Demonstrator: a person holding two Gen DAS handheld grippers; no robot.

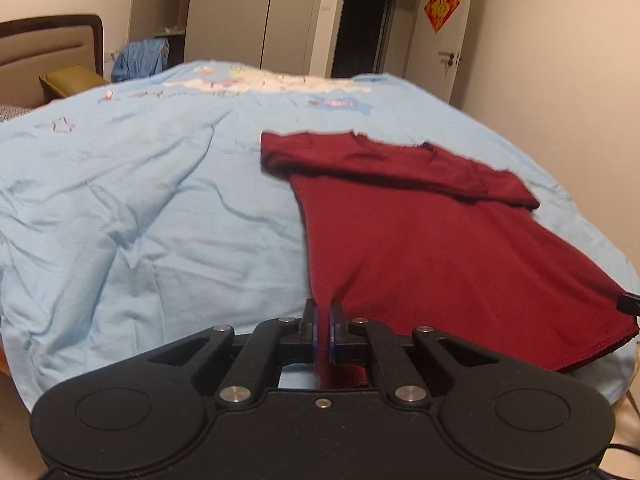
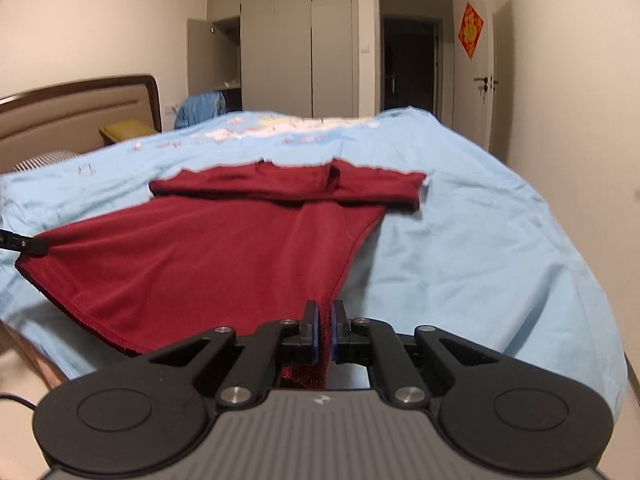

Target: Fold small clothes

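While the dark red shirt (image 1: 432,232) lies spread on the light blue sheet (image 1: 140,200) of the bed, each claw pinches 1 near corner of its hem. The left claw (image 1: 323,322) is pressed together on the left corner, and the right claw (image 2: 325,324) on the right corner. Both sleeves are folded across the far part of the shirt.

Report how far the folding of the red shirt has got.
Done: the red shirt lies flat on the blue bedsheet, sleeves folded across the top. In hand: left gripper and right gripper each pinch a bottom hem corner. Left: carrying the hem up to the collar, so the main fold is not yet made.
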